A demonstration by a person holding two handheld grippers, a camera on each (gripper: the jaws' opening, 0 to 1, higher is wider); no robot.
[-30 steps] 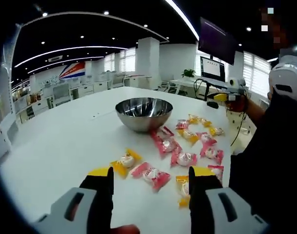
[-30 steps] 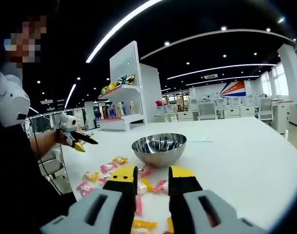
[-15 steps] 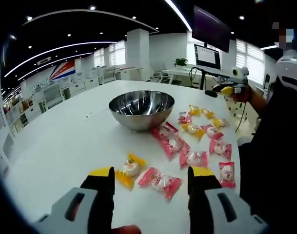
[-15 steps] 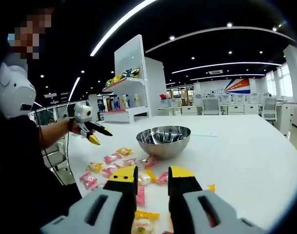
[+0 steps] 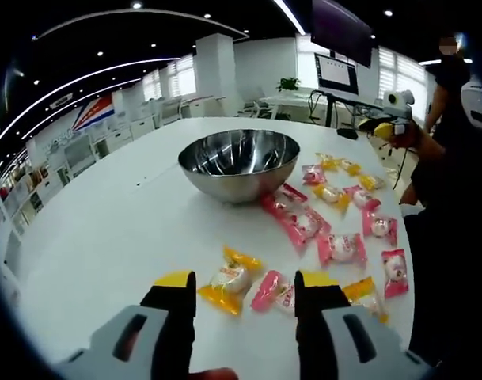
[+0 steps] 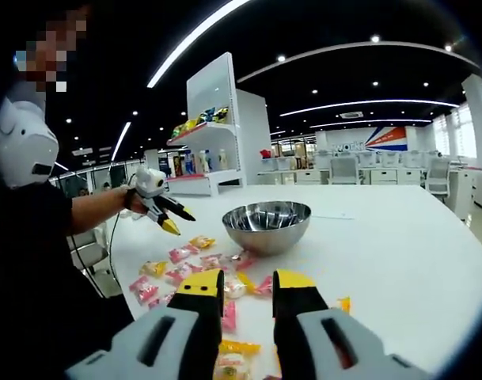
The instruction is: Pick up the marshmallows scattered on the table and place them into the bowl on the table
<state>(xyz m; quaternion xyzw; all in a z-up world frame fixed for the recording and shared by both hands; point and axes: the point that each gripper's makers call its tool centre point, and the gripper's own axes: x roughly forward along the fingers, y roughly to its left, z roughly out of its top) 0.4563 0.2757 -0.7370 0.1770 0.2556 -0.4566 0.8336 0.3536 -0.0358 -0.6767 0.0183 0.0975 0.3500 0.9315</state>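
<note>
Two claws are in play above a white bench (image 5: 90,229) strewn with wrapped marshmallows. The left claw (image 5: 244,289) is open, its jaws spread either side of a yellow-wrapped marshmallow (image 5: 230,279) and a pink-wrapped marshmallow (image 5: 274,291) that lie just beside each other. The right claw (image 6: 248,286) holds nothing, its jaws parted by a narrow gap, and hovers over more sweets on the near side of the steel bowl (image 5: 239,162), which appears empty. In the right gripper view the left claw (image 6: 168,215) shows at the person's outstretched hand over the scatter.

To do this pick well, I would centre the left claw on one sweet alone, likely the yellow one, lower until the jaw tips meet the bench, and close on the plump middle, not the crinkled wrapper ends, which may slip.

Compared with a second ago, the left gripper view sits closer and lower: the bowl looms larger and the two nearest sweets now lie between the jaws instead of ahead of them.
</note>
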